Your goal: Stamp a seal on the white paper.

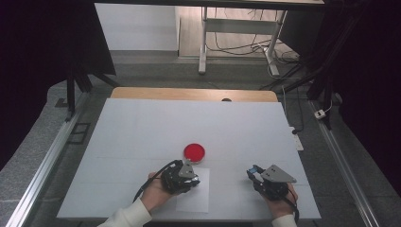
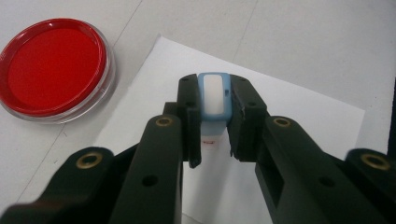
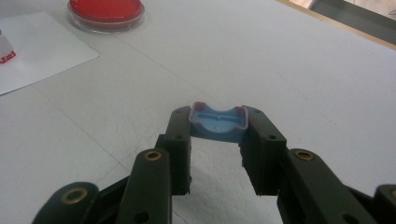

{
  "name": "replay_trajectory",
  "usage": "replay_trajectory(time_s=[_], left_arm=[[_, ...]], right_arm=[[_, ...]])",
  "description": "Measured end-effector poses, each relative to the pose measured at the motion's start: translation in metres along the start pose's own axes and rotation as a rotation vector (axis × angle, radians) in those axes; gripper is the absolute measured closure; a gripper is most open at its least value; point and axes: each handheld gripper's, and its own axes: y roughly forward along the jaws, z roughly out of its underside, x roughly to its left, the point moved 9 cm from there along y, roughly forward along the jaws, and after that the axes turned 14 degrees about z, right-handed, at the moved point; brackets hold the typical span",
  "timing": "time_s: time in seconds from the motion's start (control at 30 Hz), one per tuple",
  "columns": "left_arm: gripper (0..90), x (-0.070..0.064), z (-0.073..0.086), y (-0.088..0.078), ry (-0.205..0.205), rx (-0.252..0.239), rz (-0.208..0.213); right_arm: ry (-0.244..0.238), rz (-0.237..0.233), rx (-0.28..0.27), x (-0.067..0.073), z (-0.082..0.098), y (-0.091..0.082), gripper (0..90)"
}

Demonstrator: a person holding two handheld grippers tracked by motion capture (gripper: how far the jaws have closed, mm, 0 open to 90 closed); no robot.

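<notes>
Here, the left gripper (image 2: 212, 133) clamps a stamp (image 2: 214, 99), a blue-framed body with a white face, between its two black jaws; the pads press on the stamp's two long sides, and the stamp stands just above the paper (image 2: 299, 116), with a small red mark visible on the sheet directly under it. In the high view this gripper (image 1: 183, 176) sits over the upper left part of the paper (image 1: 196, 201), with the person's hand (image 1: 156, 191) behind it. The ink pad (image 1: 194, 152), a round red disc in a clear case, lies on the table (image 1: 142, 127) just beyond the paper's far left corner; in the left gripper view the ink pad (image 2: 53, 70) lies up and to the left of the paper, close to its edge but apart from it. The right gripper (image 3: 218, 128) pinches a blue cap (image 3: 217, 122), a shallow open shell, by its two short ends, hollow side up. In the high view this gripper (image 1: 257, 176) is held to the right of the paper, clear of its edge, over bare table.
</notes>
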Motion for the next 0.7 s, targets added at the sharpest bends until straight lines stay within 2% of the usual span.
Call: replay_trajectory(time_s=[0.53,0.7], left_arm=[[76.7,-0.0011,-0.0003,0.0004,0.008,0.008,-0.01],[76.7,-0.0023,-0.0007,0.0004,0.023,0.019,-0.022]], right_arm=[[0.002,0.0,-0.003,-0.0004,-0.0005,-0.0005,64.3],[0.003,0.0,-0.007,-0.0006,-0.0011,-0.0008,64.3]])
